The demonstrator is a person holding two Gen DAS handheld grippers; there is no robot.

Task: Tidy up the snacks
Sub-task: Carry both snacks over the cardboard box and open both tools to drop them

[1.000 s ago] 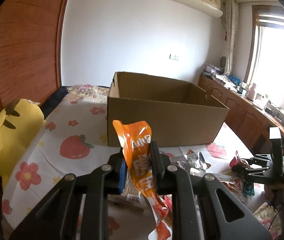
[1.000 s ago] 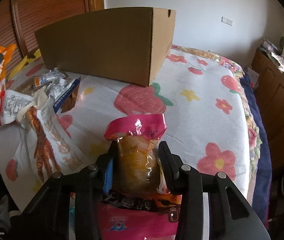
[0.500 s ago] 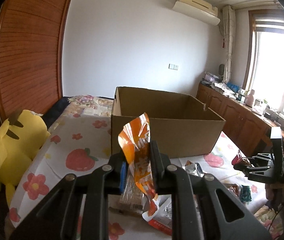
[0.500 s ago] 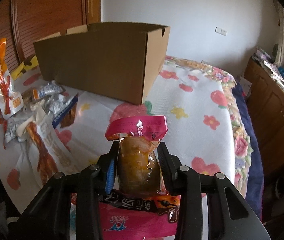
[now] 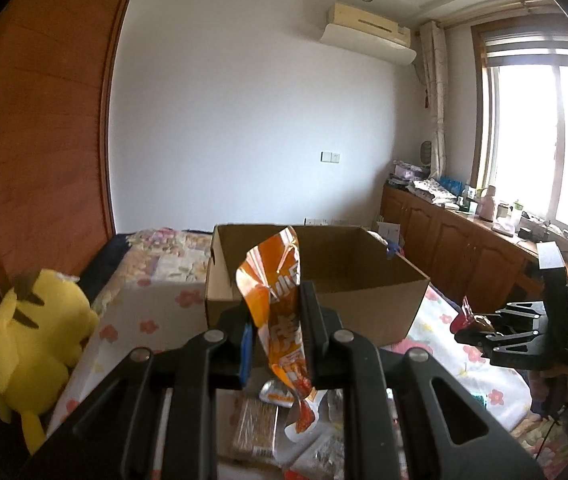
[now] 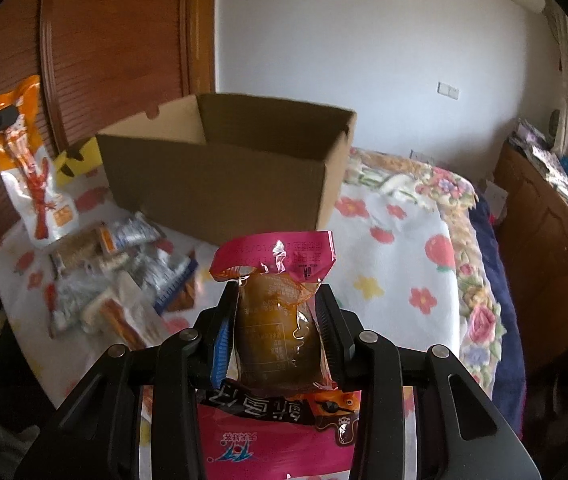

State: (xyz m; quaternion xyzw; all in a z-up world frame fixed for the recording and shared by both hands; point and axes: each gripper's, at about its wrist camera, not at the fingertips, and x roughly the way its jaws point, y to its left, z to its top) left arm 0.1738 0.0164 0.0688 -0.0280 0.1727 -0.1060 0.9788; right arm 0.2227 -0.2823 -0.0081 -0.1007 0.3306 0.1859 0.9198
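White bedsheet [image 6: 400, 240] with red flowers and strawberries covers the bed, and an open cardboard box [image 5: 320, 280] stands on it. Left gripper [image 5: 279, 340] is closed on an orange snack packet [image 5: 279, 312], held upright in the air in front of the box. Right gripper [image 6: 273, 332] is closed on a brown snack pouch [image 6: 277, 320] with a pink top, also lifted above the bed. More snack packets [image 6: 123, 276] lie in a loose pile on the sheet near the box. One yellow plush toy [image 5: 31, 336] sits at the wood wall.
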